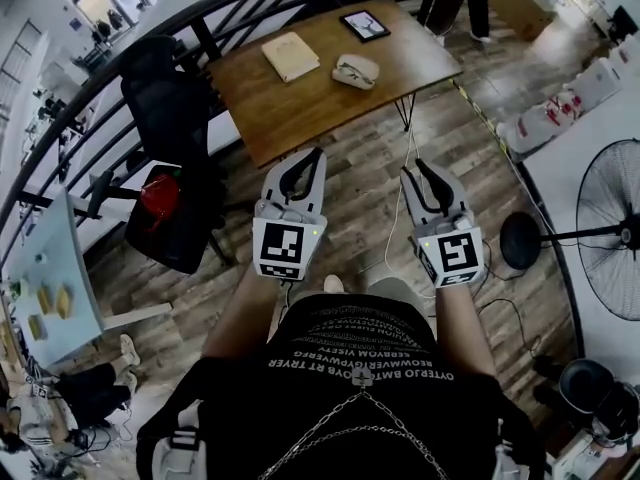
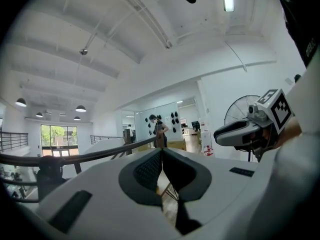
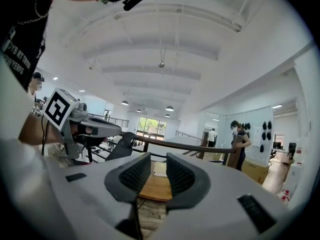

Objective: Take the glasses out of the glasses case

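**Tabletop ahead, tools short of it**

The tabletop [image 1: 300, 118] stands ahead of you, beyond both tools. On it, the glasses case [image 1: 355, 71] lies near the middle. The notebook [image 1: 290, 56] is just to its left, and the tablet [image 1: 365, 25] is behind it, by the far edge. Your left tool [image 1: 316, 154] and right tool [image 1: 418, 168] sit side by side over the floor [image 1: 360, 218], short of the tabletop's near edge. A chair [image 1: 165, 103] stands left of the tabletop. A fan [image 1: 612, 230] stands on the floor, far to your right.
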Tool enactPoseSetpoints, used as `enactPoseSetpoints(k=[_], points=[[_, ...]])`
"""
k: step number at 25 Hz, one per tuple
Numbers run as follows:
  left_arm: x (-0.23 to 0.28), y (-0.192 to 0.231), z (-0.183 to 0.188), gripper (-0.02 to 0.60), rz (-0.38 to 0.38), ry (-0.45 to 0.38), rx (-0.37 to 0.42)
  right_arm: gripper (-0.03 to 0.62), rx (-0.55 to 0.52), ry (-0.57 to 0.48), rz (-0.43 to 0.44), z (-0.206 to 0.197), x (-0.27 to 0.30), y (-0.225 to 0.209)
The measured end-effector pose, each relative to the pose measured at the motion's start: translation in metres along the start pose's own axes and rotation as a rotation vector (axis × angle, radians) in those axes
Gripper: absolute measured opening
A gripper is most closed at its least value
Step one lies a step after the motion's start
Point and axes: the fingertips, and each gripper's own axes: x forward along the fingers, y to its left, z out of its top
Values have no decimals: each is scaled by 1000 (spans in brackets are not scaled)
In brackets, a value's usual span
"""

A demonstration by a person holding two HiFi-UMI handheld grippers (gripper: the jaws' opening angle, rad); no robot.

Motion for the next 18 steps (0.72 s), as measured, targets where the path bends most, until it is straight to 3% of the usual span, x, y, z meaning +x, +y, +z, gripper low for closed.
enactPoseSetpoints(k=[18], points=[[6,31,-8,29,52,16,-4,104,31,-3,45,-2,35,0]])
